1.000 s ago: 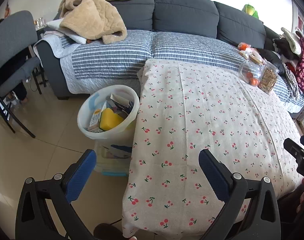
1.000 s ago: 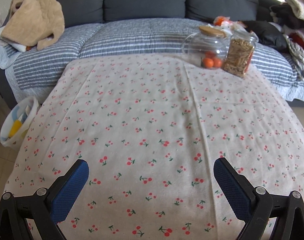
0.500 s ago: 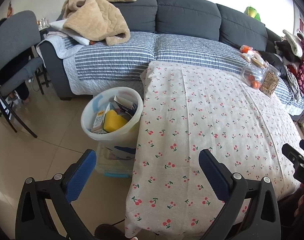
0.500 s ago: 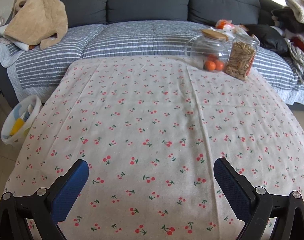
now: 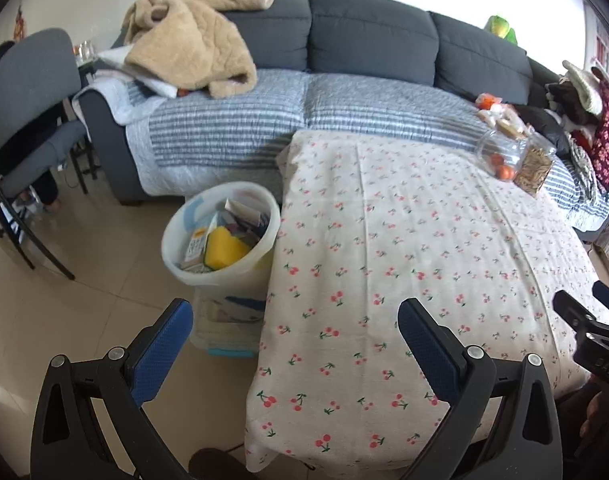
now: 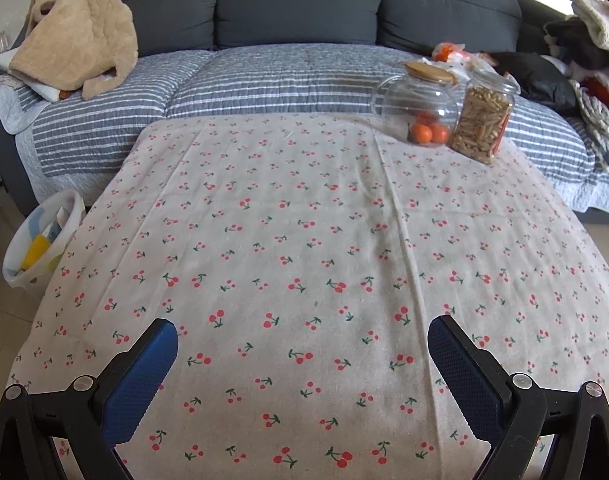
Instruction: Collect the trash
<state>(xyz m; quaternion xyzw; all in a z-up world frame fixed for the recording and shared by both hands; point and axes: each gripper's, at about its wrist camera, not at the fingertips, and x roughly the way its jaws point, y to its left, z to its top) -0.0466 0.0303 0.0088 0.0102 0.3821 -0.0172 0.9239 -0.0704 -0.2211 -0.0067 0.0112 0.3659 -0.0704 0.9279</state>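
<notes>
Left wrist view: the left gripper [image 5: 294, 318] hangs above the near left corner of the table, its blue fingers [image 5: 162, 350] spread wide with nothing between them; the white bin [image 5: 220, 276] stands on the floor, touching the left side of the cherry tablecloth [image 5: 404, 240]; in the bin sit a yellow sponge [image 5: 224, 247], cards and small boxes; the tip of the right gripper [image 5: 588, 316] peeks in at the right edge. Right wrist view: its fingers [image 6: 462, 366] are spread wide too, empty, over the near edge of the cloth; two glass jars stand at the far right corner, touching, a round jar with oranges [image 6: 418, 110] and a tall jar of sticks [image 6: 482, 120]; a tan blanket [image 6: 74, 32] lies on the grey sofa [image 6: 296, 4] behind.
</notes>
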